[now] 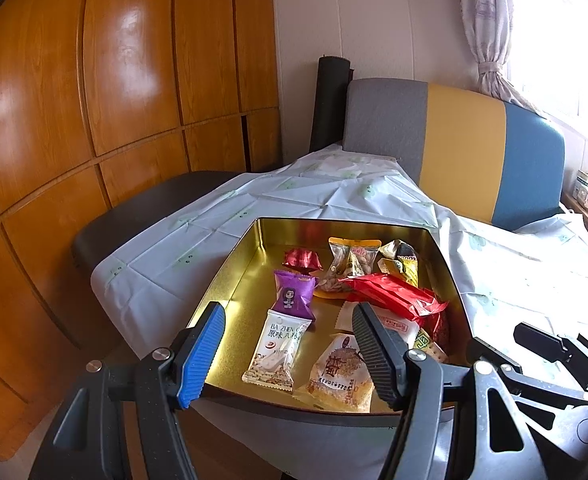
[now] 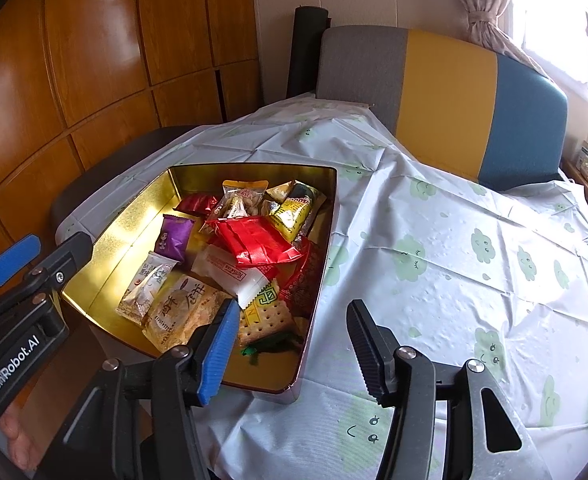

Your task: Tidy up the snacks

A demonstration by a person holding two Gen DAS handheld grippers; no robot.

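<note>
A gold tin box [image 1: 229, 272] [image 2: 141, 216] stands on the table and holds several wrapped snacks. Among them are a purple packet [image 1: 294, 295] [image 2: 173, 238], a long red packet [image 1: 394, 294] [image 2: 257, 246], a white nut-cake packet [image 1: 275, 354] [image 2: 145, 288], a peanut bag [image 1: 348, 266] [image 2: 237, 202] and a yellow packet [image 2: 291, 212]. My left gripper [image 1: 289, 354] is open and empty above the box's near edge. My right gripper [image 2: 291, 350] is open and empty over the box's near right corner. The left gripper also shows at the left of the right wrist view [image 2: 21, 264].
A white tablecloth with green clouds [image 2: 454, 248] covers the table. A grey, yellow and blue chair back [image 1: 454, 148] [image 2: 446, 100] stands behind it. A dark chair seat [image 1: 141, 212] is at the left. Wooden cabinet doors [image 1: 93, 100] fill the left side.
</note>
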